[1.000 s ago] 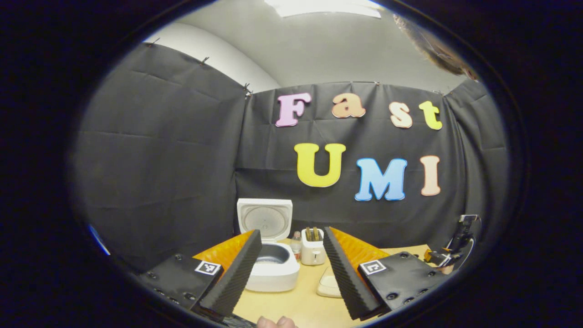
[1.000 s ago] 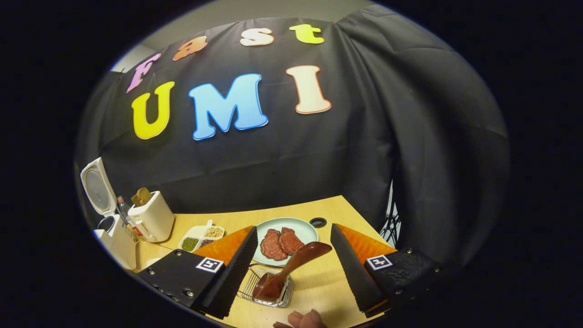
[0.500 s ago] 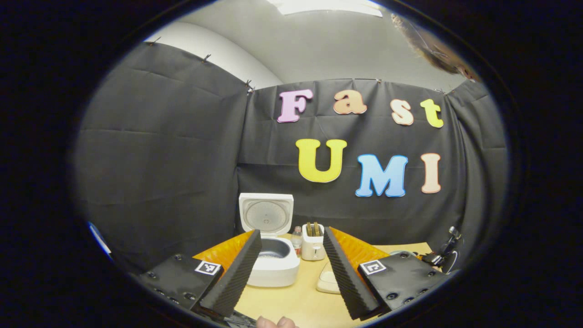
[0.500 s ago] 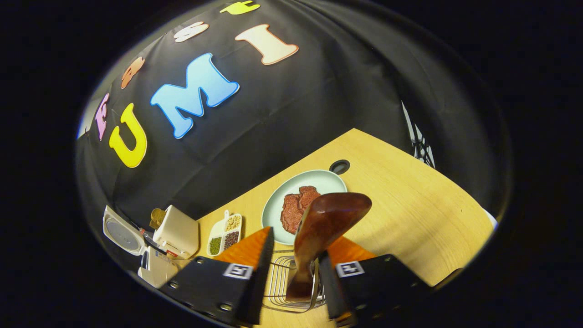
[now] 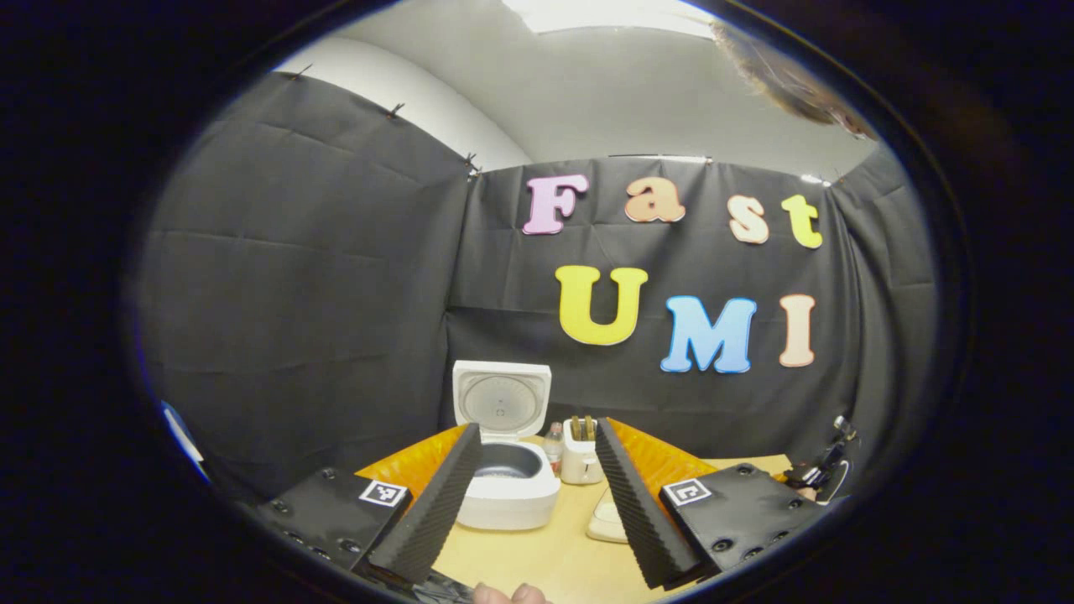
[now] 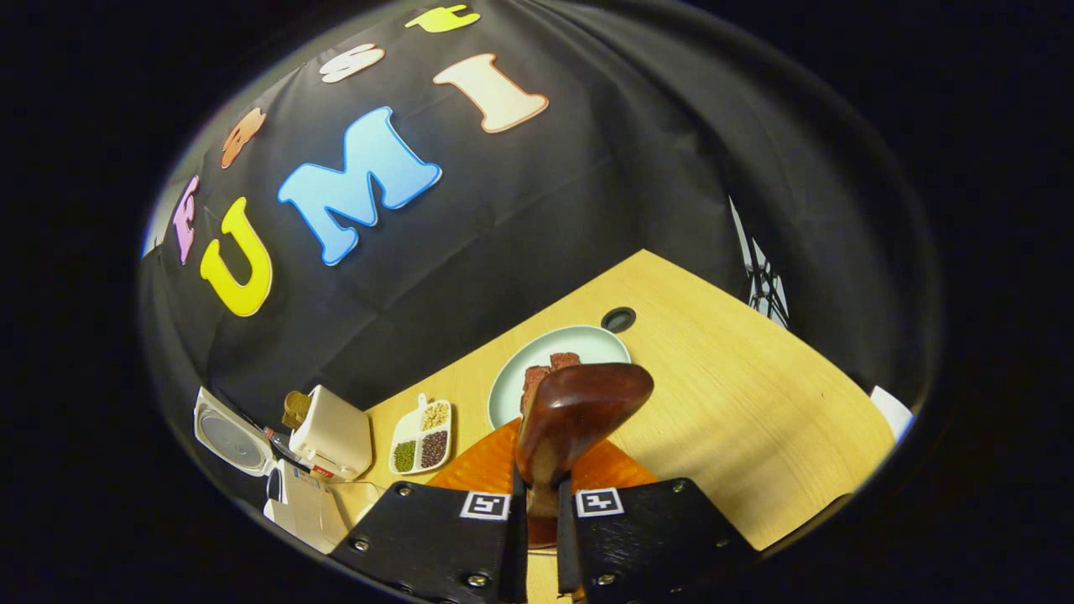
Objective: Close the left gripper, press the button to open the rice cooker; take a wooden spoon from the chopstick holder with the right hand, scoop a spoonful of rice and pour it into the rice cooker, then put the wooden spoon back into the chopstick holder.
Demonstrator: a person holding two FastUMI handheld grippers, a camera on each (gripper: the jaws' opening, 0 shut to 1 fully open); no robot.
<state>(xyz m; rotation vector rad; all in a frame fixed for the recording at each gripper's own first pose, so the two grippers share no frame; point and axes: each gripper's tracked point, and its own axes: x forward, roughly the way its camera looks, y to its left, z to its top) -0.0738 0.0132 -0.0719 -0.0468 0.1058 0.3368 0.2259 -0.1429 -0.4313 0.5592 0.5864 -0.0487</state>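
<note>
your right gripper (image 6: pixel 537 520) has clamped the wooden spoon (image 6: pixel 579 411) handle; left gripper (image 5: pixel 537 495) spread. rigid, light, slick finish—grip mid-handle.

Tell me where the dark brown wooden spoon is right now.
In the right gripper view, the dark brown wooden spoon stands gripped between the right gripper fingers, its bowl rising in front of the pale green plate.
</note>
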